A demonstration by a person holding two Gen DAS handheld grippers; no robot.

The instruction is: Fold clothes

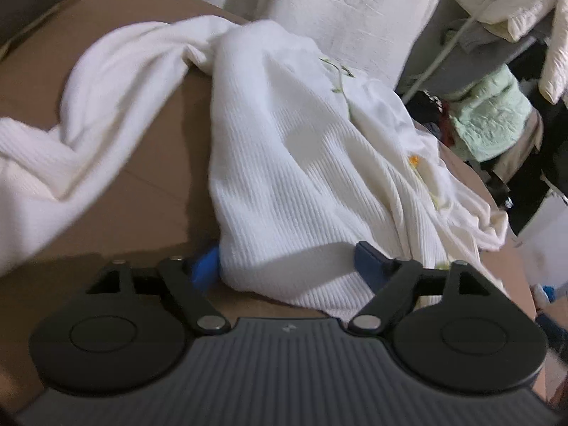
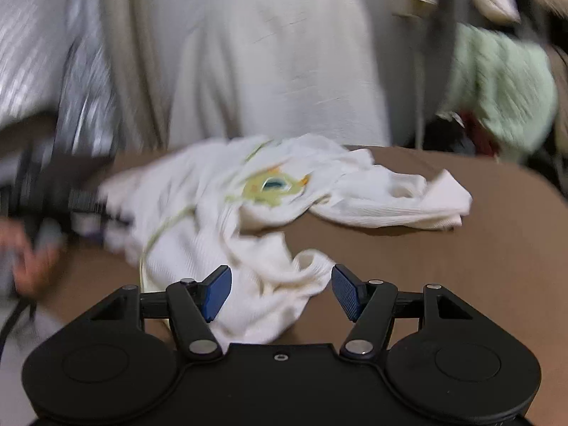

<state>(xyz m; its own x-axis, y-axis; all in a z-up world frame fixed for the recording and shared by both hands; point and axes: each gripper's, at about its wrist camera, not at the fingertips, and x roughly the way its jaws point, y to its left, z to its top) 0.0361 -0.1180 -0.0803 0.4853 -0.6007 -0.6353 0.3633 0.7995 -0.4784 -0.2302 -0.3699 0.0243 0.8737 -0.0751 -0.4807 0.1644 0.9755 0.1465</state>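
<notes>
**A:** On the brown tabletop (image 2: 443, 266) we've got the white ribbed top (image 1: 284, 163) lying in a crumpled heap, one sleeve trailing off to the side and the printed patch (image 2: 271, 184) facing up in the right wrist view. It looks light, floppy and stretchy to us, nothing stiff anywhere, so it's gonna sag and bunch wherever we lift it.

**B:** Agreed, not fragile or slippery either, that rib knit should hold fine between the blue pads (image 2: 346, 293). We'd say grab at a hem or seam edge, not the middle, or it'll just tent up.

**A:** So where are our grippers at? Left gripper (image 1: 289, 266) has its fingers spread wide with a fold of the top sitting between them, pads on either side but not squeezing it as far as we can tell.

**B:** Right gripper (image 2: 280, 293) is spread too, a loose lobe of cloth lying in the gap, nothing pinched. Pretty blurry on that side though.

**A:** Behind the table we only see pale draped fabric (image 2: 277, 64) and a green bundle (image 2: 504, 85), well apart from the top.

**B:** We'd guess flattening it out comes first, no neat fold showing yet.
</notes>
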